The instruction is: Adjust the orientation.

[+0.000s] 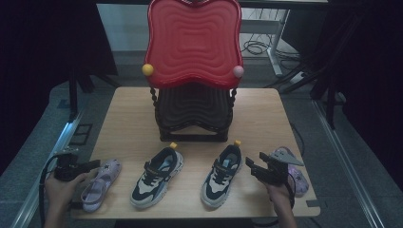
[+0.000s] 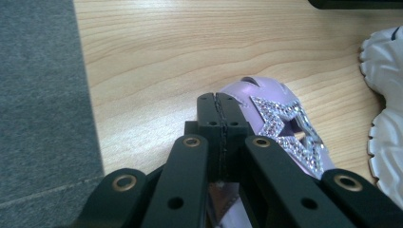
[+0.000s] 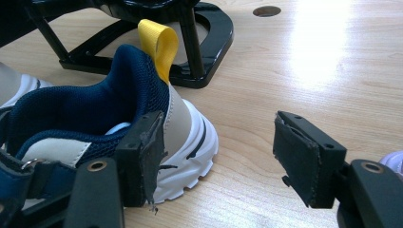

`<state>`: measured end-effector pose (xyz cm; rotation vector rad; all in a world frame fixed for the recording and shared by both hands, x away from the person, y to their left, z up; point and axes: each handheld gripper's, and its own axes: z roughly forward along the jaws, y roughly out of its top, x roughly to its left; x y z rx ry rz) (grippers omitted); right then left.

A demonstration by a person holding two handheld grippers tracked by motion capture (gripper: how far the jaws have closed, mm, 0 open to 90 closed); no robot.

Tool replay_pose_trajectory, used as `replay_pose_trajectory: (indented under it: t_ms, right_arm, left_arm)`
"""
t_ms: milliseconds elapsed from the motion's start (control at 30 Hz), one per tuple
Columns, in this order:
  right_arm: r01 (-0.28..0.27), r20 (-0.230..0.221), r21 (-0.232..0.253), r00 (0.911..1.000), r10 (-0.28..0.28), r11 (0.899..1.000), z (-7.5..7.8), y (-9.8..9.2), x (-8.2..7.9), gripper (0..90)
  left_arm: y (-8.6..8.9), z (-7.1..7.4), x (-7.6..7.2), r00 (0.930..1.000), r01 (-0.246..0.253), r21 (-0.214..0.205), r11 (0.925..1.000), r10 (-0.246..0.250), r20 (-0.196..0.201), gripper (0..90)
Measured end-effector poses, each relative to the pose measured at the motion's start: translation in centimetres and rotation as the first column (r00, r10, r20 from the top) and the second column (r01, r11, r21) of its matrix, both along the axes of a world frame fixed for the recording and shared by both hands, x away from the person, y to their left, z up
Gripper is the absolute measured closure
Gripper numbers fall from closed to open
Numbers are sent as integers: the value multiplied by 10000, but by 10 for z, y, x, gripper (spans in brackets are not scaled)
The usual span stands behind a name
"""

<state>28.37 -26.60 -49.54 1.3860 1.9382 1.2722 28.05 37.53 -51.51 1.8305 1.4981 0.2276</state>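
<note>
Left hand-held gripper [image 2: 220, 102] jaws pressed together, nothing between, tips over the lilac star-studded sandal [image 1: 100, 184] at the counter's [image 1: 266, 114] near-left edge. Right hand-held gripper [image 3: 216, 156] spread, empty, beside the right navy-white sneaker's [image 3: 95, 137] heel. Count: two sneakers, two lilac sandals (right one partly hidden, probably a match), one red-topped black rack [image 1: 192, 42] far centre.

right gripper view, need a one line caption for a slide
Open right gripper beside the heel of a navy and white sneaker with a yellow pull loop, on a wooden table.
</note>
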Motion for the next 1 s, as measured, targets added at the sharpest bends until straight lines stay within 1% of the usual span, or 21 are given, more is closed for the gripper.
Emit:
replay_pose_trajectory:
  t_ms: [367,433,467,500,533,567,600,633,667,700,733,767,800,833,867,900,933,967,1000]
  right_arm:
    - [-99,-43,-128,9999,98,9999,-2,3,1,356]
    - [-100,-22,-159,9999,100,9998,-2,4,1,356]
    - [-104,-29,-152,9999,104,9998,-2,3,0,356]
    - [-104,-29,-152,9999,104,9998,-2,3,0,356]
    - [-78,-31,-125,10000,78,9999,-2,2,0,356]
    - [-78,-31,-125,10000,78,9999,-2,2,0,356]
    - [-47,-60,-96,10000,47,9999,-2,2,0,356]
    - [-47,-60,-96,10000,47,9999,-2,2,0,356]
    - [-39,-30,-108,10000,38,9999,-2,2,1,356]
    - [-39,-30,-108,10000,38,9999,-2,2,1,356]
    - [-49,-42,-95,10000,49,9999,-2,2,1,356]
    - [-71,-62,-90,10000,71,9999,-2,3,2,356]
    - [-78,-69,-87,9999,78,9999,-2,3,2,356]
    - [-78,-69,-87,9999,78,9999,-2,3,2,356]
    - [-97,-84,-83,9999,96,9999,-3,4,3,356]
    - [-97,-84,-83,9999,96,9999,-3,4,3,356]
    - [-159,-110,-90,9998,158,9998,-3,5,3,356]
    - [-169,-112,-89,9998,168,9998,-4,5,2,356]
    - [-169,-112,-89,9998,168,9998,-4,5,2,356]
  left_arm:
    - [1,-2,2,10000,35,-79,10000,-35,56,896]
    - [2,-1,1,9999,24,-46,10000,-23,117,874]
    - [3,1,-1,9994,-124,48,9999,123,319,859]
    - [3,1,-1,9994,-124,48,9999,123,319,857]
    - [4,5,-4,9985,-208,64,9998,205,508,848]
    - [4,5,-4,9985,-208,64,9998,205,508,839]
    - [6,11,-9,9966,-260,55,9996,255,780,818]
    - [6,11,-9,9966,-260,55,9996,255,780,800]
    - [5,16,-13,9947,-345,50,9994,339,968,761]
    - [5,21,-17,9922,-428,85,9990,415,1172,761]
    - [5,25,-21,9889,-533,122,9985,511,1395,720]
    - [3,34,-29,9821,-652,60,9979,631,1776,625]
    - [1,39,-33,9790,-627,-20,9980,619,1943,595]
    - [1,39,-33,9790,-627,-20,9980,619,1943,571]
    - [-5,48,-40,9756,-446,-177,9988,474,2142,541]
    - [-5,48,-40,9756,-446,-177,9988,474,2142,519]
    - [-13,55,-46,9748,-235,-227,9995,279,2212,488]
    - [-17,58,-48,9741,-121,-259,9996,176,2254,475]
    - [-17,58,-48,9741,-121,-259,9996,176,2254,461]
